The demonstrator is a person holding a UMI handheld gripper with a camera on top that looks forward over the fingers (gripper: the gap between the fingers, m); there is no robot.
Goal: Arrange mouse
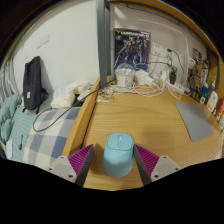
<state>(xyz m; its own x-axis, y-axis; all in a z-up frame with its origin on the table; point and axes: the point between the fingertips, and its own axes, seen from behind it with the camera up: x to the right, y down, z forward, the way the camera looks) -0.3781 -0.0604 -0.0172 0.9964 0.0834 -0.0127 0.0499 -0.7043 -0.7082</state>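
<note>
A light blue computer mouse (119, 155) lies on the wooden desk (150, 125) between my gripper's (115, 152) two fingers. The right pad (146, 158) is at the mouse's side. A narrow strip of desk shows between the left pad (84, 158) and the mouse. The fingers are open around it, and the mouse rests on the desk.
A grey mouse mat (195, 120) lies on the desk to the right, beyond the fingers. Cables and a white cup (125, 77) sit at the back by the wall. Bottles (208, 95) stand at the far right. A bed with a checked cover (45, 135) lies left of the desk.
</note>
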